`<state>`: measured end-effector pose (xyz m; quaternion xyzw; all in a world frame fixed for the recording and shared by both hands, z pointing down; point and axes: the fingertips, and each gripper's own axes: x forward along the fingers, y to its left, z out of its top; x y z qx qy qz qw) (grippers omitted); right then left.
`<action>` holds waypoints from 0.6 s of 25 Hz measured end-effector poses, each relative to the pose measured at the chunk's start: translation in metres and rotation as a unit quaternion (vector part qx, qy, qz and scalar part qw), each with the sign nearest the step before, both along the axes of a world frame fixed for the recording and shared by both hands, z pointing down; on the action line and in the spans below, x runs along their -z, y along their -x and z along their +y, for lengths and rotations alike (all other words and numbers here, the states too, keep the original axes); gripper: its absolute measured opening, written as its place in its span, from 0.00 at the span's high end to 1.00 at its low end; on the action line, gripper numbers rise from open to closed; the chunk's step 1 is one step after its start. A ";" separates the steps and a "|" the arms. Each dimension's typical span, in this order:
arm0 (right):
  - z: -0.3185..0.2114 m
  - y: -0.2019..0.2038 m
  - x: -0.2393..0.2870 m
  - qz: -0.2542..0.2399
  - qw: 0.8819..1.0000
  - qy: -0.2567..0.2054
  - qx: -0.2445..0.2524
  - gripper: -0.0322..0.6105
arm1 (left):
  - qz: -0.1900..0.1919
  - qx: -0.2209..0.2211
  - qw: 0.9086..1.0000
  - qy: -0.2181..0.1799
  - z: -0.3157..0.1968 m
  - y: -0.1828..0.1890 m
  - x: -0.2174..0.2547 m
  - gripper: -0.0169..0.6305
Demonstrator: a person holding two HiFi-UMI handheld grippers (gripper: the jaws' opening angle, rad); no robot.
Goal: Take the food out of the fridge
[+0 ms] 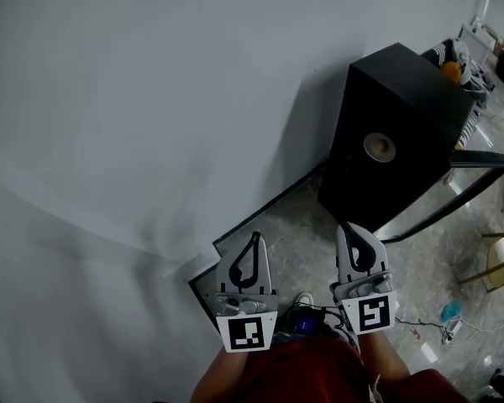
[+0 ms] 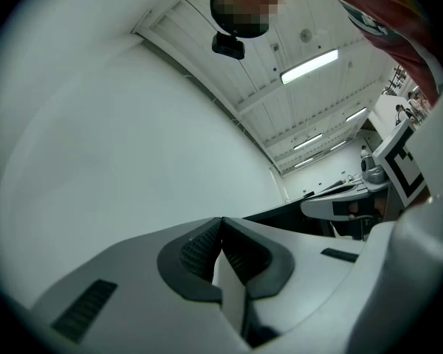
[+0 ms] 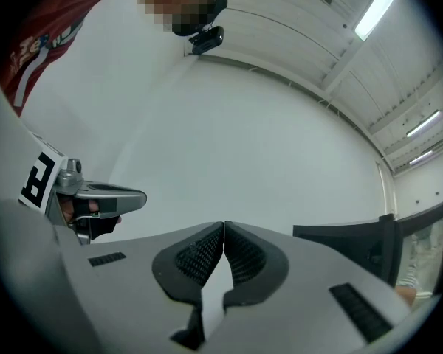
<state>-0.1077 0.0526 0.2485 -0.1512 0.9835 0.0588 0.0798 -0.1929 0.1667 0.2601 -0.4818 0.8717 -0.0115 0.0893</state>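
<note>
place: lab-like hall | cues: ceiling strip lights (image 2: 308, 66), marble floor (image 1: 298, 229)

Matt black fridge (image 1: 401, 116), glossy stone-look floor (image 1: 298, 221), smooth matt white wall (image 1: 151, 99)

The person wears a red top (image 1: 311, 376), and its sleeve (image 3: 29, 54) has white stripes. A white shoe (image 1: 304, 299) pokes out. The left tongs (image 1: 254, 240) and the right tongs (image 1: 350, 232) are light grey, with black bumpy pads (image 3: 196, 257) inside. The left cube (image 1: 248, 332) and the right cube (image 1: 374, 315) are white, each with a black square mark.
</note>
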 end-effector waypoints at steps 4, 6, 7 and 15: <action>-0.042 -0.013 -0.002 0.011 0.999 -0.009 -0.039 0.92 | -0.002 -0.036 0.999 0.001 -0.045 -0.002 0.001 0.95; -0.063 -0.023 -0.001 0.007 0.998 -0.007 -0.065 0.91 | 0.001 -0.055 0.998 0.001 -0.067 -0.006 0.000 0.95; -0.073 -0.029 -0.001 0.007 0.997 -0.010 -0.076 0.91 | 0.002 -0.065 0.998 0.000 -0.078 -0.008 0.001 0.95; -0.138 -0.068 0.001 0.016 0.989 -0.015 -0.145 0.91 | -0.013 -0.142 0.990 0.005 -0.162 -0.034 0.008 0.95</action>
